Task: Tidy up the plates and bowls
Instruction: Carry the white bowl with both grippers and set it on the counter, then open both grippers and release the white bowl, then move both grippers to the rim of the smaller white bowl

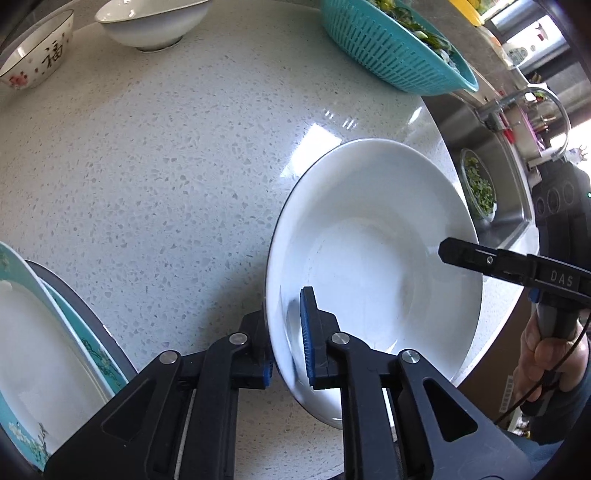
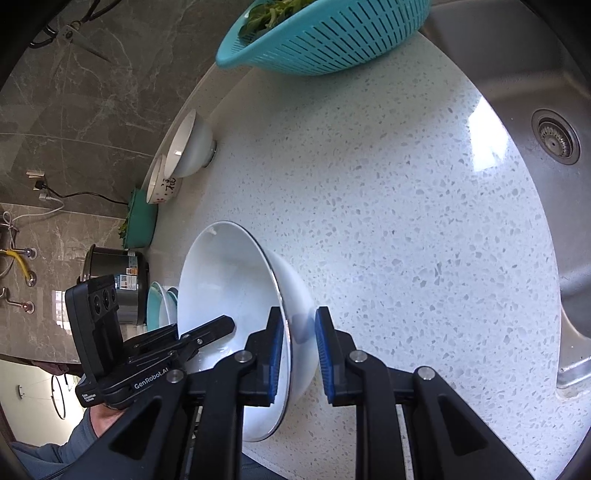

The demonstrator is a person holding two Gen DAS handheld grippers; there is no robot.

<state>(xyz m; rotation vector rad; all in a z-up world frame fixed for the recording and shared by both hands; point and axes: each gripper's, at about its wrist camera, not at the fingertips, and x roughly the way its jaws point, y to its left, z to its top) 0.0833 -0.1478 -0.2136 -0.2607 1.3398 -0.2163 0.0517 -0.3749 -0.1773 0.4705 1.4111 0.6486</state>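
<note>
- Two tongs meet at one white bowl (image 1: 373,266) that sits tilted over a speckled white surface (image 1: 166,155).
- The left tongs (image 1: 289,345) are closed on the bowl's near rim, one blue pad inside the bowl and one outside.
- The right tongs (image 2: 300,356) straddle the opposite rim with a pad on each side; the inner pad touches the rim, while a narrow gap shows beside the outer pad.
- In the left view, the right tongs reach in from the right, one finger lying over the bowl's inner wall.
- At the near left of the left view lies a stack of plates (image 1: 44,332) with teal floral edges.
- At the far left stand a small bowl (image 1: 35,55) with red flowers and a black character, and beside it a plain white bowl (image 1: 151,22).
- A teal colander (image 1: 395,44) holding greens sits at the far right, next to a steel sink (image 2: 535,122).
- A dark pot (image 2: 118,280) stands far left in the right view.
</note>
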